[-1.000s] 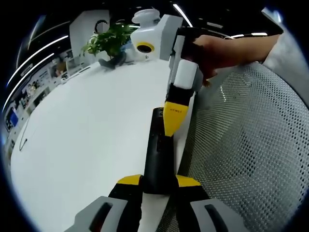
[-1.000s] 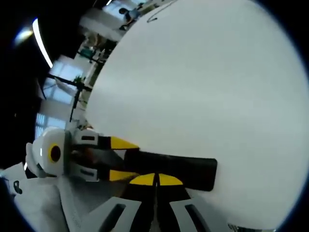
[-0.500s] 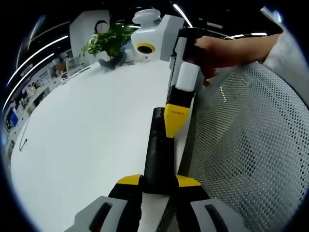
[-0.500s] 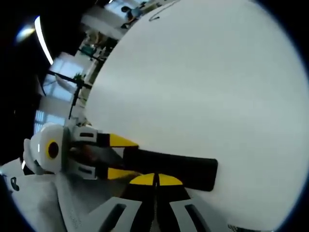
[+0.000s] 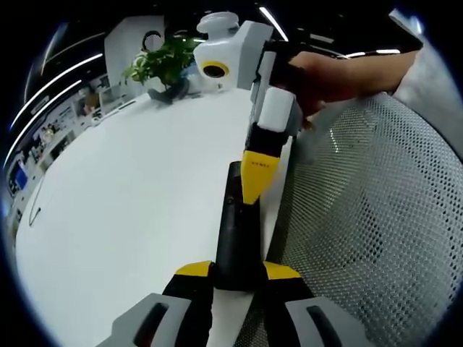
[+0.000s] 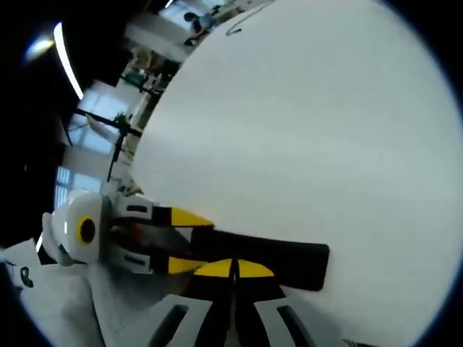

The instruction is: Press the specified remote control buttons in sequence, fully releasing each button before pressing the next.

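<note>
A black remote control [image 5: 235, 224] lies along the right edge of the white table [image 5: 123, 210]. My left gripper [image 5: 237, 270] is shut on its near end, one yellow tip on each side. My right gripper [image 5: 251, 196] comes down from above, shut, its yellow tips at the remote's upper face near the middle; a hand [image 5: 336, 72] holds it. In the right gripper view my right gripper [image 6: 233, 268] is shut just over the remote [image 6: 278, 251], and the left gripper [image 6: 189, 240] clamps the remote's left end. Buttons are too dark to make out.
A grey mesh chair [image 5: 376, 217] stands right against the table's edge beside the remote. A potted plant [image 5: 163, 61] sits at the table's far end. The broad white tabletop [image 6: 304, 123] stretches away from the remote.
My right gripper's tips have shifted a little to the left over the remote. The left gripper's hold on the remote is unchanged.
</note>
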A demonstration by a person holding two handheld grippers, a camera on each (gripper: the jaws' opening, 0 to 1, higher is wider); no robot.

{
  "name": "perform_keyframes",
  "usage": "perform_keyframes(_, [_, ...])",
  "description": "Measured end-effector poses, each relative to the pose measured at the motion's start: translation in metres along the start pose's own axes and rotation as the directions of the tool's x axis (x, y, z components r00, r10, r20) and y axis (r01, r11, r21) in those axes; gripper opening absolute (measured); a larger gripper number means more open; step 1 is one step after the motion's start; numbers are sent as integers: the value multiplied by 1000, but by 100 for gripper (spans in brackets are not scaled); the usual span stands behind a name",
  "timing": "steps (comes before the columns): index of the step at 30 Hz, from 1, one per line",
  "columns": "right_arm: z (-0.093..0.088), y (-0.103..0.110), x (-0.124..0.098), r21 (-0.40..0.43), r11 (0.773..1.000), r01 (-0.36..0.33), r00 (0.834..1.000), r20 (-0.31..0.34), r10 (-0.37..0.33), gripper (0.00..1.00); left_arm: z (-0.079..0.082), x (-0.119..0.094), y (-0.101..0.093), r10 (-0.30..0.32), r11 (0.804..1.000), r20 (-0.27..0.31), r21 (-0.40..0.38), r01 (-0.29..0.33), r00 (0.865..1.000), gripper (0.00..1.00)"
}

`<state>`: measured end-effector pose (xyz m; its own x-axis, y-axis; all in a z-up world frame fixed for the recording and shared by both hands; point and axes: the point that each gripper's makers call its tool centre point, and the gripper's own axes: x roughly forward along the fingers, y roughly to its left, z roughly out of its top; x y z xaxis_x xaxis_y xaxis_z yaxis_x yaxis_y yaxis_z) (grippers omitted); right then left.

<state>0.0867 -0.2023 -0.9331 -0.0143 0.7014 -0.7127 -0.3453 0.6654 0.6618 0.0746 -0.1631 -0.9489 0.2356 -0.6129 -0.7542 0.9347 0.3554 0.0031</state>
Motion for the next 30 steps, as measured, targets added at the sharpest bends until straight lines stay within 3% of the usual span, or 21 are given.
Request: perform_keyframes(30, [4, 6, 14, -54, 998, -13, 1000, -2, 13, 0, 1, 1, -1, -6, 1000, 9, 7, 6, 1000, 24])
